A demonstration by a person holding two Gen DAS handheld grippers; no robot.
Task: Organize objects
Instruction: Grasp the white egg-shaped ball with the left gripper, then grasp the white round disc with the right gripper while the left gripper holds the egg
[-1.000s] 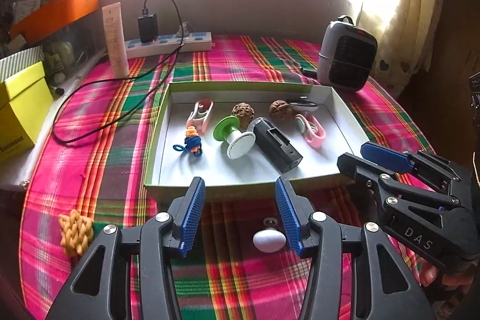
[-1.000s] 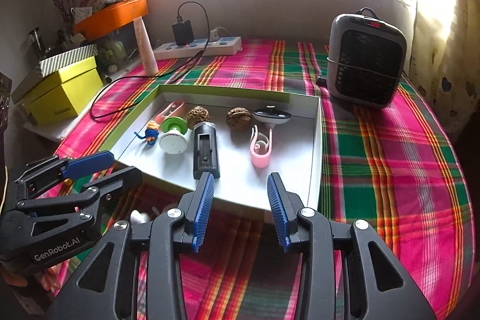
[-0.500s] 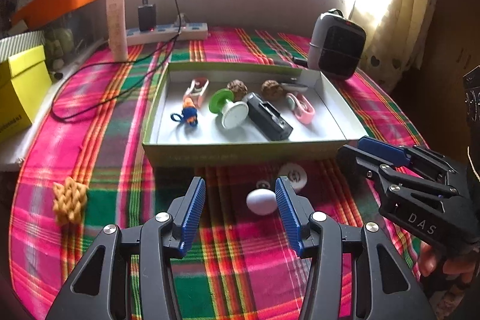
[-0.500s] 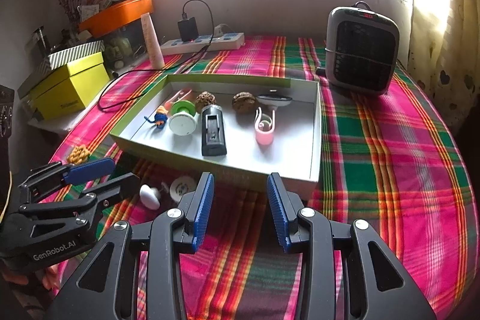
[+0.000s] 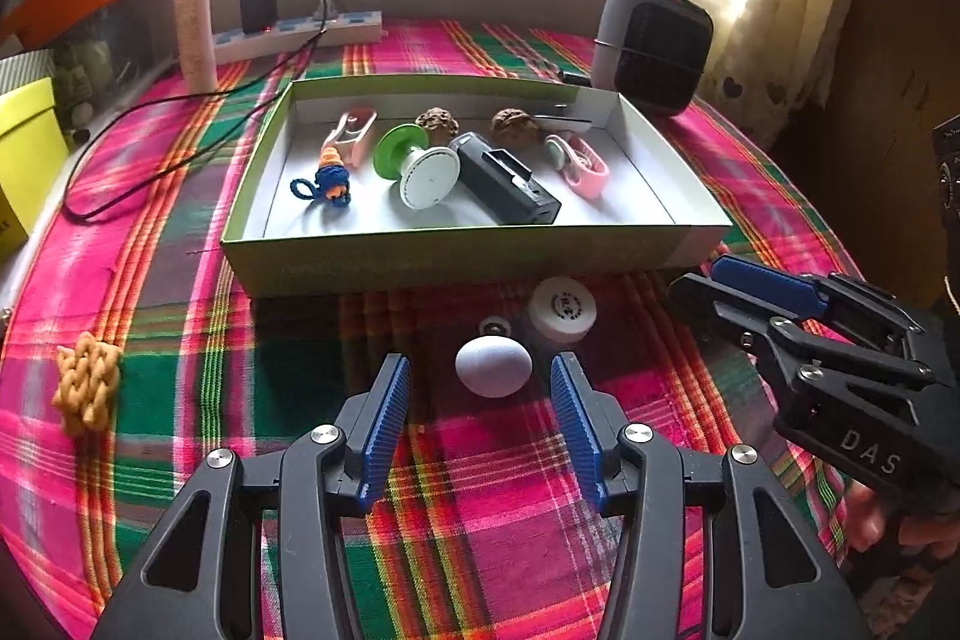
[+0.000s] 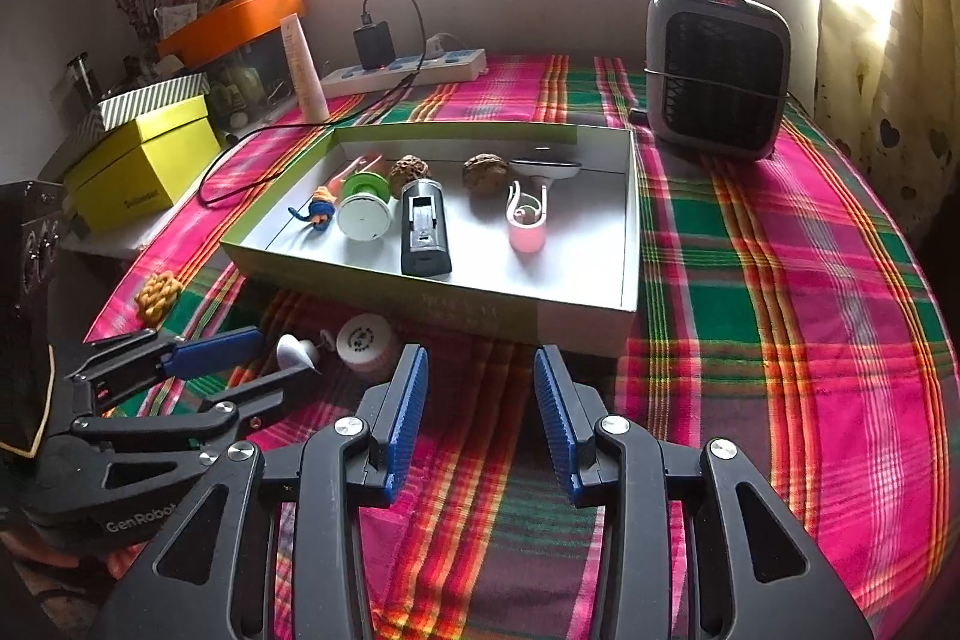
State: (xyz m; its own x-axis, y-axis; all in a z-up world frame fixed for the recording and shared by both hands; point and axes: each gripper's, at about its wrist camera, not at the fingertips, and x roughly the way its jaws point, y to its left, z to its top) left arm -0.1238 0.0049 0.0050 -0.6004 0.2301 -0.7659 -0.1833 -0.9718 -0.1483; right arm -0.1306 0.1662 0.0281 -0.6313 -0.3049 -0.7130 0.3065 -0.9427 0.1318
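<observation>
A shallow green-sided box (image 5: 468, 265) (image 6: 438, 304) on the plaid cloth holds a black device (image 5: 507, 187), a green and white spool (image 5: 420, 166), a blue knotted charm (image 5: 327, 181), a pink clip (image 5: 579, 163) and two walnuts. In front of the box lie a white egg-shaped thing (image 5: 493, 365) (image 6: 294, 349) and a round white cap (image 5: 563, 309) (image 6: 363, 338). My left gripper (image 5: 480, 388) (image 6: 258, 358) stands open, the egg just ahead of its tips, untouched. My right gripper (image 6: 480, 388) (image 5: 708, 280) is open and empty over bare cloth near the box's front wall.
A yellow woven knot (image 5: 86, 391) lies on the cloth at the left. Behind the box stand a small grey heater (image 6: 717, 70), a power strip (image 5: 300, 34) with a charger and trailing black cable, a pale tube (image 5: 195, 22) and a yellow box (image 6: 141, 160).
Both views have drawn back from the box. The left gripper has sunk toward the cloth, so the egg now lies ahead of its tips and the round cap has come into sight.
</observation>
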